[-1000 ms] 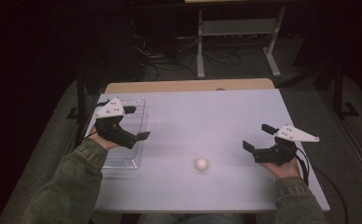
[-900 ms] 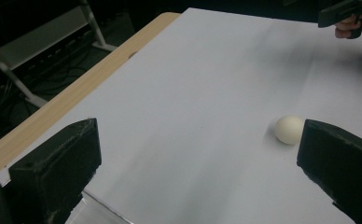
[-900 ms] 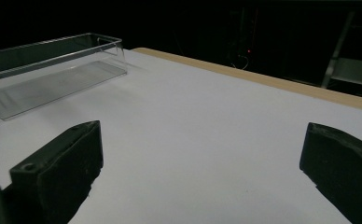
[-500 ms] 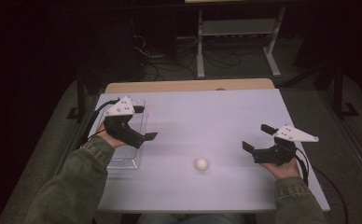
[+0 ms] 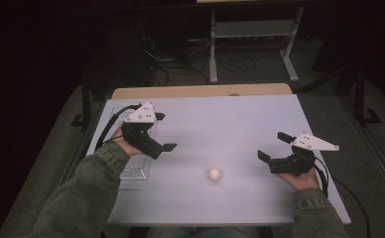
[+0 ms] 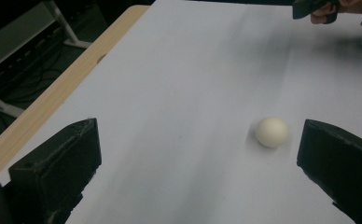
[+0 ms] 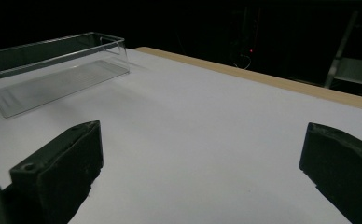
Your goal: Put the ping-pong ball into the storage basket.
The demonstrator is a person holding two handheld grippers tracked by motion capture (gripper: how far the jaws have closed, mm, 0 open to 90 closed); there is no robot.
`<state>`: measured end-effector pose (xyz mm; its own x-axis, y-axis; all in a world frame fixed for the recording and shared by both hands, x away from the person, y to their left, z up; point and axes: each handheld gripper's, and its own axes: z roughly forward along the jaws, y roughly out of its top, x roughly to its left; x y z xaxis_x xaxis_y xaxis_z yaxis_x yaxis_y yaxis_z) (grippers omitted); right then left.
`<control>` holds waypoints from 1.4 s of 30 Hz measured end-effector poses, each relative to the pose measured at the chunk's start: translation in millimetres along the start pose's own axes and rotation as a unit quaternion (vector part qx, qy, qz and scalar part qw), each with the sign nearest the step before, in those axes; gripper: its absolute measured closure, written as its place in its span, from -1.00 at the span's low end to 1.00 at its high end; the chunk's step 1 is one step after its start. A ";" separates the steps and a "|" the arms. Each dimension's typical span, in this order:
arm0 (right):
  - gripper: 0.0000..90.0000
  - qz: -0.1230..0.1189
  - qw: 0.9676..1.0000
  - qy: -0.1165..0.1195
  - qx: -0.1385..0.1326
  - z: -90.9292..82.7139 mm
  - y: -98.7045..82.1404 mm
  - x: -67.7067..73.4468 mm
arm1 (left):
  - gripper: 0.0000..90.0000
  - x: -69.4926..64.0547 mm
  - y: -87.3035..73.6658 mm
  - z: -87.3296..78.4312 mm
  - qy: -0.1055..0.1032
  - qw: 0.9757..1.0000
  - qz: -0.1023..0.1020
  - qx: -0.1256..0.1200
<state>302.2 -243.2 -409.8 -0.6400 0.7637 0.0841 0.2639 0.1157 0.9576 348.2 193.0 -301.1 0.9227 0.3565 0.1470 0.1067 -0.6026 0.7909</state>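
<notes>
A small white ball (image 5: 214, 174) lies alone on the white bench (image 5: 230, 119), toward the near edge and a little left of the middle. Nothing touches it. In the left gripper view the ball (image 6: 272, 132) sits just inside the right finger (image 6: 342, 172), ahead of the tips.

The left gripper (image 5: 164, 147) is above the bench at about 10 o'clock from the ball, and it points toward the ball. Its fingers are spread wide and hold nothing. I think the person keeps them apart like this so that the ball can pass between them when the gripper comes closer.

The right gripper (image 5: 274, 146) waits at about 3 o'clock from the ball, near the right edge of the bench. Its fingers are also wide apart and empty. It looks across the bench toward the clear tray (image 7: 53, 70), not toward the ball, so it seems to be only waiting.

The clear tray (image 5: 131, 171) stands at the left edge of the bench, at about 9 o'clock from the ball, partly under the left hand (image 5: 121, 146). It is empty. It is probably placed there so the left gripper can carry the ball into it with a short move.

The step in hand seems to be the reach for the ball. Because the ball is round, it can roll away if one finger pushes it first, so the fingers should close from both sides together.
</notes>
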 end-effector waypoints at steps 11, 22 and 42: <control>-1.00 0.001 1.000 0.000 0.001 -0.1 -0.3 -0.5 | -1.00 1.2 3.1 13.0 -0.017 1.000 0.001 0.016; -1.00 0.002 1.000 0.001 0.002 -0.3 -0.4 -0.2 | -1.00 -5.7 16.2 27.6 -0.042 0.998 0.027 0.040; -1.00 0.000 1.000 0.008 0.006 0.2 -1.1 1.4 | -1.00 -9.0 25.2 48.2 -0.066 0.994 0.046 0.079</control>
<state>301.2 -242.1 -410.7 -0.6514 0.7535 0.0885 0.2731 0.1241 0.9540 360.5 140.2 -311.2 0.9705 0.2048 0.1276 0.0669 -0.7362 0.6734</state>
